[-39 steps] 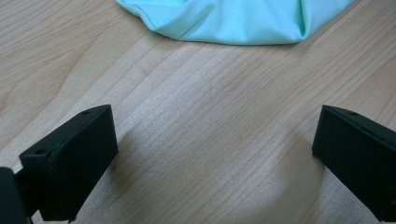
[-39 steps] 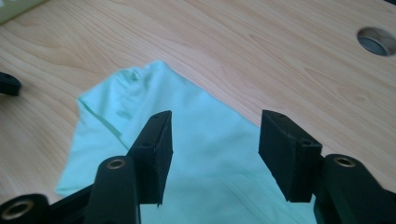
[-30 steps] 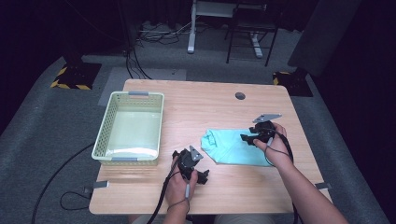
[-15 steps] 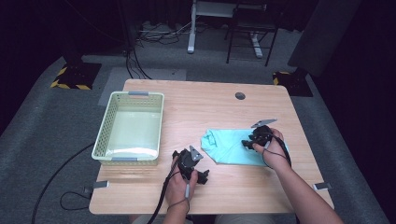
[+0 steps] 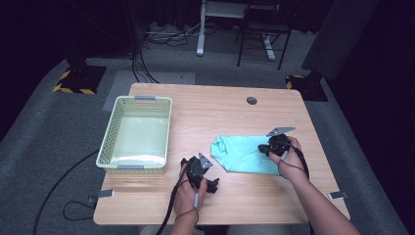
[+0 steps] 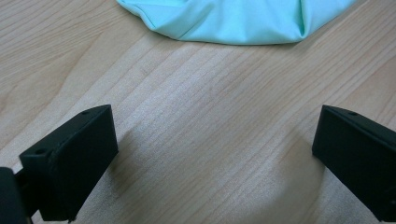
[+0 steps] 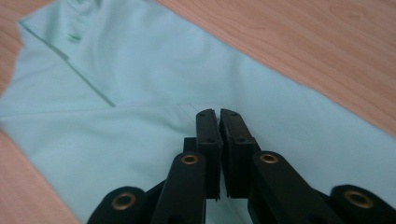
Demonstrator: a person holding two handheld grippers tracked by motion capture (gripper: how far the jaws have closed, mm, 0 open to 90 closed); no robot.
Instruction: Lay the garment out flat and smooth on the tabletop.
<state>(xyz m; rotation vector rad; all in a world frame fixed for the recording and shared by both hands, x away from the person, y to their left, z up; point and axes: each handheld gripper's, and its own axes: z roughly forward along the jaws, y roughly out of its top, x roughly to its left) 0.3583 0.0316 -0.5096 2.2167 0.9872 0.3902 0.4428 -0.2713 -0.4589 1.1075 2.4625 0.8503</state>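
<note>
A mint-green cloth [image 5: 240, 154] lies folded flat on the right half of the wooden table [image 5: 210, 112]. My right gripper [image 5: 263, 147] is down on its right part. In the right gripper view its jaws [image 7: 218, 114] have just been closing and now stand together, pinching the cloth [image 7: 116, 60] at a folded edge. My left gripper [image 5: 208, 175] rests near the front edge of the table, left of the cloth. Its jaws [image 6: 215, 154] stand wide open over bare wood, with the rounded end of the cloth [image 6: 233, 21] a little beyond them.
A pale green plastic basket [image 5: 117, 166] stands on the left side of the table with nothing in it. A round cable hole [image 5: 251, 100] sits near the far edge. Chairs and cables are on the floor beyond the table.
My right hand has come down and a little leftward onto the cloth, and the gripper's jaws have shut. The left hand has stayed put.
</note>
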